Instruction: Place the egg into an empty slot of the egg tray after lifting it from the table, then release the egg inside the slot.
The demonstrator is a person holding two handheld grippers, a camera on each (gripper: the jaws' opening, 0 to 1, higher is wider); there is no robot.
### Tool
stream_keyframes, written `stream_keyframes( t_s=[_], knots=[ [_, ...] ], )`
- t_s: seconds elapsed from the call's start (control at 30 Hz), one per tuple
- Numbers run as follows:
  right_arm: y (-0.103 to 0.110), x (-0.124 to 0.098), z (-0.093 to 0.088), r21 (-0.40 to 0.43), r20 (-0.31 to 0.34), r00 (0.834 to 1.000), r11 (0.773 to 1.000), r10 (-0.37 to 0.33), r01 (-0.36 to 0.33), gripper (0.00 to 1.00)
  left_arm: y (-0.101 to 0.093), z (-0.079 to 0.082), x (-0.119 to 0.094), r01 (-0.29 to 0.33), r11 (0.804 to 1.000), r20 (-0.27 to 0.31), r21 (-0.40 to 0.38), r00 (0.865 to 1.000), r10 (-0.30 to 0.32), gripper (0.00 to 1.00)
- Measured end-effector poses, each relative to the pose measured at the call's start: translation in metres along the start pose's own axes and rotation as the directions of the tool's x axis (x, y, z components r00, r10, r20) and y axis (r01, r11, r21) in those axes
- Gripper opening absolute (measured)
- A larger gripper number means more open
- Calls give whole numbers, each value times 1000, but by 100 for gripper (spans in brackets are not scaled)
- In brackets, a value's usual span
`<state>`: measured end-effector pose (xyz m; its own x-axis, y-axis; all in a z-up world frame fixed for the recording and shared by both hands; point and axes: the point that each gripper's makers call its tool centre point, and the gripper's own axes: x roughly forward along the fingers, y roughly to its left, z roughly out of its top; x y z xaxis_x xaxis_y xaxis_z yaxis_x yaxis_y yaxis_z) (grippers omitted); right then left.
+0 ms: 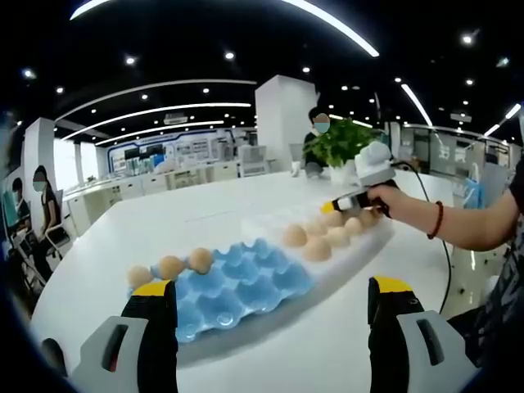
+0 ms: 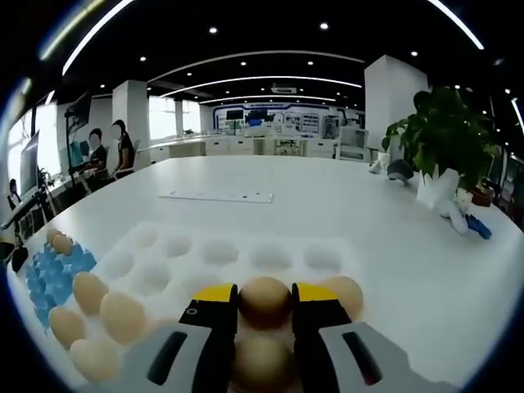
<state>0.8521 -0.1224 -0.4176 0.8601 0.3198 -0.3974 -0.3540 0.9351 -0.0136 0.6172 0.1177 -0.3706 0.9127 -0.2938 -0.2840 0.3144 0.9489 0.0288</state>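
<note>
Nearest, the right gripper (image 2: 264, 300) is clenched on a tan egg (image 2: 264, 300) — yellow-tipped jaws press its sides, and it sits over the near rim of the white tray (image 2: 221, 250). More eggs lie in slots to the left (image 2: 102, 315), one just right of the jaws (image 2: 348, 293), another below the held one. That tray is smooth and moulded with round cups, most of them bare. Beside it, the blue tray (image 1: 237, 286) has peaked dividers and three eggs (image 1: 170, 267) along its far edge. The left gripper (image 1: 270, 307) hangs released, jaws wide apart, above the white table (image 1: 164, 221). Further off, a leafy plant (image 2: 442, 131).
</note>
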Motion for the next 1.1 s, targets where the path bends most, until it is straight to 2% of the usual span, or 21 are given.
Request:
stream_keyframes(
  t_s=[0.23, 0.57, 0.67, 0.93, 1.1],
  knots=[
    [0, -1, 8, 31, 47, 998, 999, 29, -30, 26, 3, -1, -2, -10, 1000, -1, -2, 1000, 10, 99],
    [14, -19, 25, 11, 139, 986, 996, 91, -93, 26, 0, 1, -2, -5, 1000, 4, 3, 1000, 5, 99],
    [25, -21, 33, -3, 172, 977, 992, 128, -129, 26, 0, 1, -3, -7, 1000, 3, 4, 1000, 7, 99],
    [50, -20, 38, -25, 184, 967, 984, 179, -177, 26, 6, 0, -10, -21, 1000, 4, 1, 1000, 21, 99],
    [70, -19, 45, -46, 200, 952, 973, 230, -226, 26, 10, -2, -14, -33, 999, 2, -4, 999, 33, 98]
  ],
)
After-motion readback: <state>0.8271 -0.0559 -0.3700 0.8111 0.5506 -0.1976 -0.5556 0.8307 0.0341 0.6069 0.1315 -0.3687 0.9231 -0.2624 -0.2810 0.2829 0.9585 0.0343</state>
